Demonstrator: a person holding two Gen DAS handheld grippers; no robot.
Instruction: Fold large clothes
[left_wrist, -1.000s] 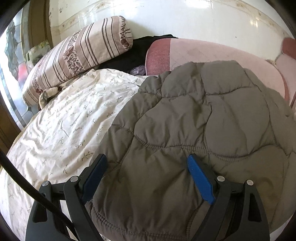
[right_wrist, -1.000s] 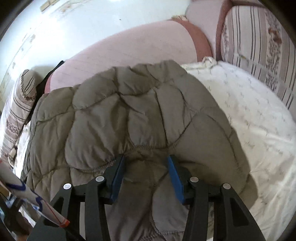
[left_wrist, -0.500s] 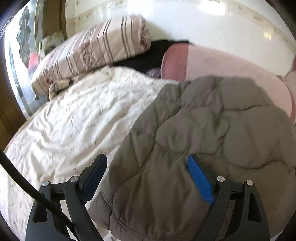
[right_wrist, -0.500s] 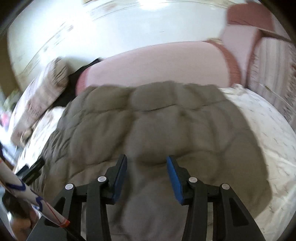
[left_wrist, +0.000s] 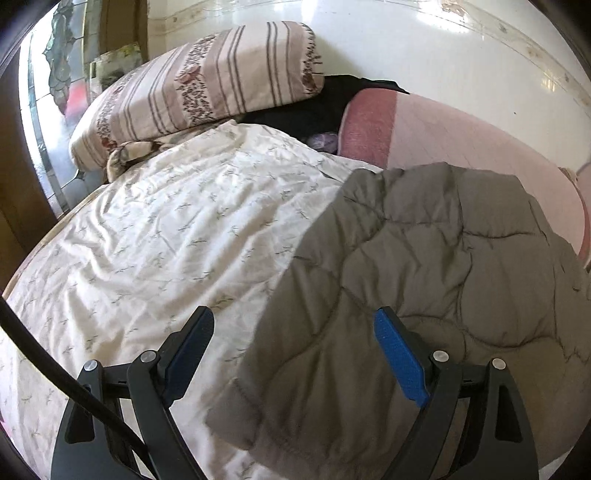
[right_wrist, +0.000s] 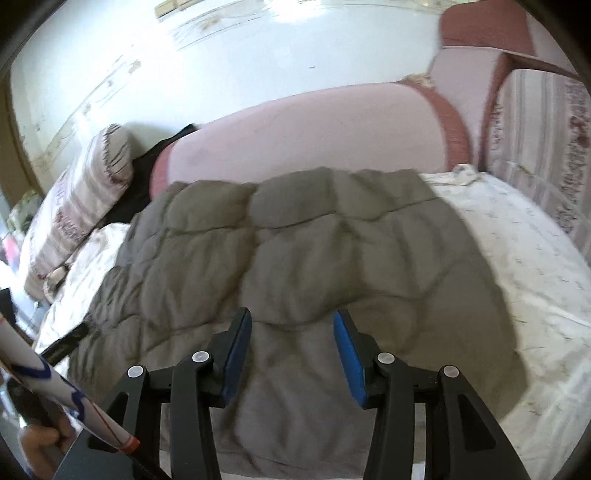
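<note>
I am leaning over a bed (left_wrist: 155, 236) covered by a cream sheet with a small sprig print, rumpled into shallow creases. A glossy pale wall (left_wrist: 424, 44) with a patterned border strip runs behind it. Along the bed's far edge lies a long pink bolster (right_wrist: 314, 129) with darker rose ends. At the far left corner a striped, flower-printed pillow (left_wrist: 207, 85) leans against the wall, with a dark garment (left_wrist: 314, 107) bunched between it and the bolster. A second striped cushion (right_wrist: 546, 140) stands at the far right corner. Past the pillow on the left there is a window (left_wrist: 48, 92) with a dark wooden frame.

The grey quilted jacket (left_wrist: 424, 288) lies flat on the bed's right half, its far edge touching the bolster and its near hem at the near edge just below me. Its stitched panels look puffy; the right wrist view of it is blurred.

My left hand-held gripper (left_wrist: 293, 350) stands wide, hovering over the jacket's left border: one blue pad above the sheet, the other above the grey fabric, with nothing between them. My right hand-held gripper (right_wrist: 291, 350) stands at a middling width above the jacket's near middle, and its pads grip nothing that I can see. A black cable (left_wrist: 55, 373) crosses the lower left of the left view. In the right view's lower left corner I see a white tube with blue and red marks (right_wrist: 66, 398) and part of a hand (right_wrist: 40, 439).
</note>
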